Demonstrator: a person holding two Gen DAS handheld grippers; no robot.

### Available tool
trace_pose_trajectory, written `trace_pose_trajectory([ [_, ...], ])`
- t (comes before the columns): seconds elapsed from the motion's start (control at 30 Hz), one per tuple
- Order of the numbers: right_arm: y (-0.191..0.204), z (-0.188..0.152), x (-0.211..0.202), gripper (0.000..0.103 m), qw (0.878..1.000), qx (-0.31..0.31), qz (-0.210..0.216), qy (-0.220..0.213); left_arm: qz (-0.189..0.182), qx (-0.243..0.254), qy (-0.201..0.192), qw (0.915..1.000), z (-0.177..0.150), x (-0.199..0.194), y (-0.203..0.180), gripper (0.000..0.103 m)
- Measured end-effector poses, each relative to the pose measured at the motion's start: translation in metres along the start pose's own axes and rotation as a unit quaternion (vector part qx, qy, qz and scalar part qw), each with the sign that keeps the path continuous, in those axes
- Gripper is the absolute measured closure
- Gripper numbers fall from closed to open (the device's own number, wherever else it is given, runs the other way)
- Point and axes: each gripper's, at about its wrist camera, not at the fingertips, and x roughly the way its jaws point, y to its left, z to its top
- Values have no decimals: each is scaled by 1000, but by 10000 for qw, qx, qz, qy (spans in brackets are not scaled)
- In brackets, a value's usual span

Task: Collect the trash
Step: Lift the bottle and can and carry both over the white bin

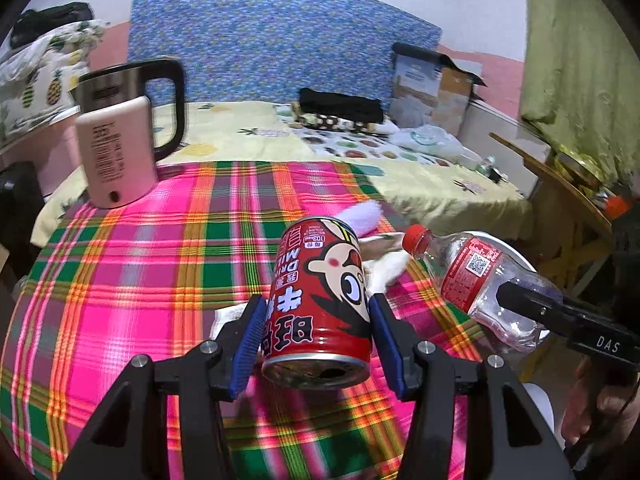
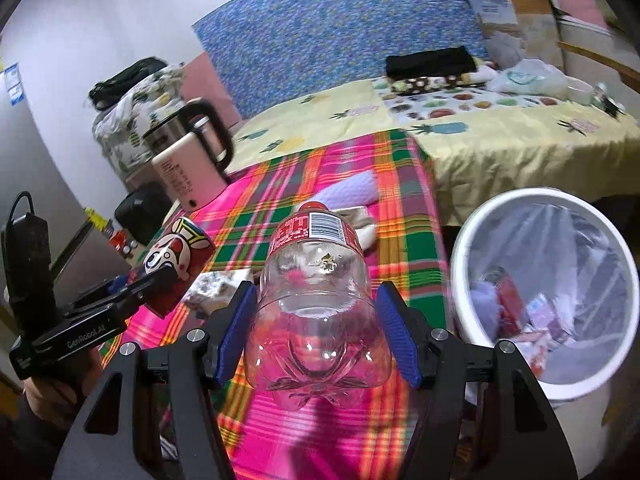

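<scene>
Cans first: we are gripping the red milk can [image 1: 320,300] in our left gripper [image 1: 318,344], blue pads pressing its sides, above the plaid cloth [image 1: 140,280]. Our right gripper [image 2: 318,336] is clamping the clear plastic bottle [image 2: 316,304], with the lined white bin [image 2: 480,236] sitting just beside it.

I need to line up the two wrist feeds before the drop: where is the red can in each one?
Left wrist: red can low at centre, between the left gripper pads.
Right wrist: the can at the left edge, mid-height, in the other gripper.
Shared landmark: the pink kettle on the plaid cloth.
</scene>
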Motion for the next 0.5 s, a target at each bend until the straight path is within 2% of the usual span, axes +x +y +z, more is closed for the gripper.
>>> trace_pose_trajectory([
  [0.23,-39,-5,-31,40,9979,373,-473,-248,-402,382,184,9983,6,25,-50,48],
  [0.5,-90,-13,-61,40,9887,940,-1083,-444,-878,857,350,9918,10,51,-110,48],
])
